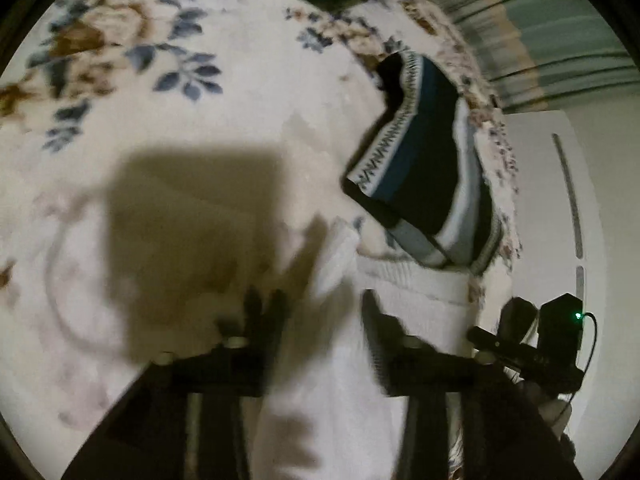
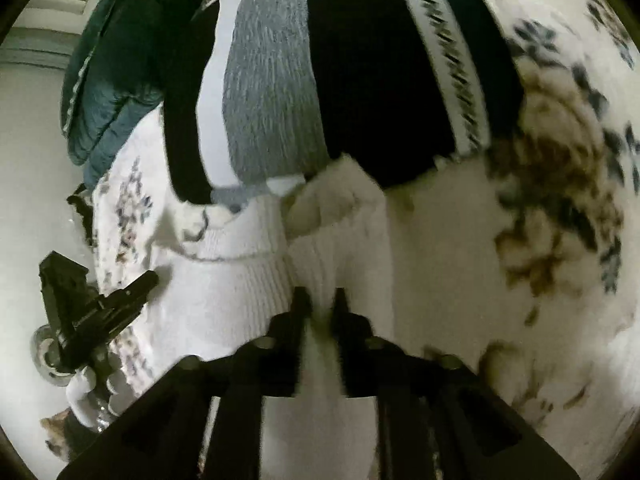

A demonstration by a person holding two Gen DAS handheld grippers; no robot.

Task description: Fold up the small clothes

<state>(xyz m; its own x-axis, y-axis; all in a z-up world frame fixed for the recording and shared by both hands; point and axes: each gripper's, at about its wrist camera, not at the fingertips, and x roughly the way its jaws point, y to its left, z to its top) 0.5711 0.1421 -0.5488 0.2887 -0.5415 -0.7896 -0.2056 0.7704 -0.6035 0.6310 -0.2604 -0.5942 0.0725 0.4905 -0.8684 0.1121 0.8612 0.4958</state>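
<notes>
White ribbed knit garment (image 2: pixel 248 280) (soft) on plush floral blanket (image 1: pixel 200 120)

The left hand-held gripper (image 1: pixel 320 304) has its jaws spread wide, with white fabric lying between them. The right hand-held gripper (image 2: pixel 319 300) has its jaws drawn nearly together, pinching white fabric at the tips.

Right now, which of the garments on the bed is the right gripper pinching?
The white ribbed knit, clamped in the right gripper. The striped black, grey and blue sweater lies folded beyond it; the teal quilted jacket sits farther left.
</notes>
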